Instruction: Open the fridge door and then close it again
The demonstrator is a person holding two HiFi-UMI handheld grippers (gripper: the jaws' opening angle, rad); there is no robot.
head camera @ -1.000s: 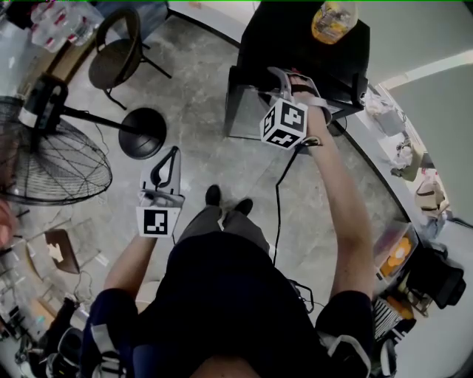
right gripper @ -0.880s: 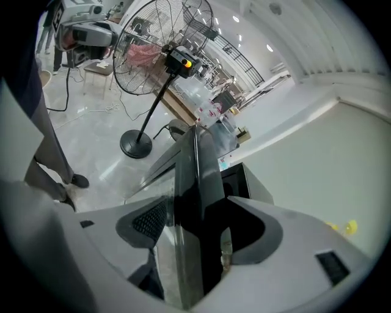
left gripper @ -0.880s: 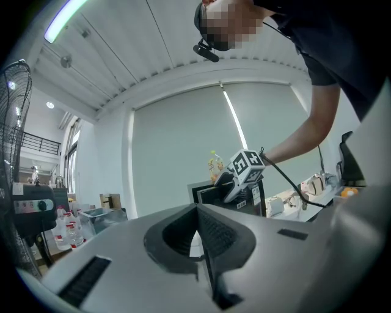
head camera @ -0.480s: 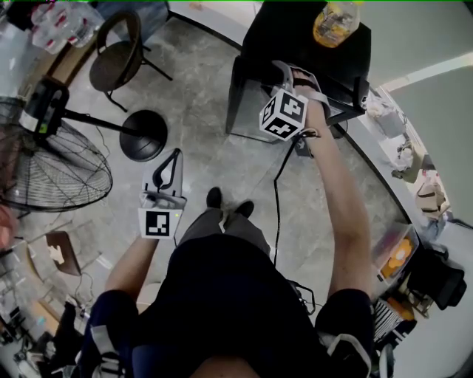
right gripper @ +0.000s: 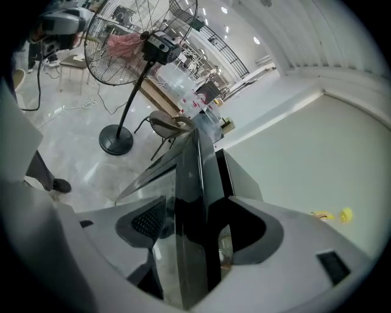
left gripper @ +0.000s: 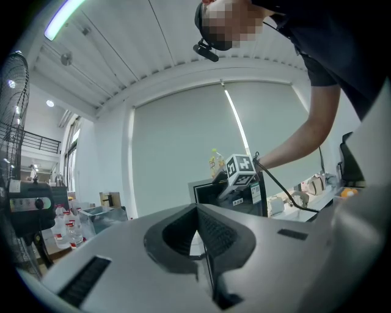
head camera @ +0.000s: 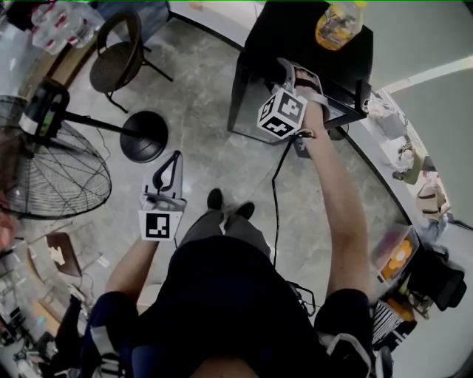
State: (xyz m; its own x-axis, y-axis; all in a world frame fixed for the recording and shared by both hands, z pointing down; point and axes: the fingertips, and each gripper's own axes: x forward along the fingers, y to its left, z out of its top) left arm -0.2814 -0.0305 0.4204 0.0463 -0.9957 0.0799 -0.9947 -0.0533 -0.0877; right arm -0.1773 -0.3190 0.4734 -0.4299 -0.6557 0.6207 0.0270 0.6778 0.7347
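The small stickers (left gripper: 255,192) on the black fridge (head camera: 310,44) are too tiny to read. So is the label on the yellow bottle (head camera: 336,22) on top. The right arm reaches far out. The right gripper (right gripper: 195,241) pinches the edge of the door (right gripper: 190,177), which stands partly open. The left gripper (left gripper: 201,244) is held level, well away from the fridge, with its jaws closed on nothing.

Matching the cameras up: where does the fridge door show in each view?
Head view: fridge door top centre, under the right gripper.
Left gripper view: centre, small, in the distance.
Right gripper view: edge-on, held between the jaws.
Shared landmark: the standing fan.
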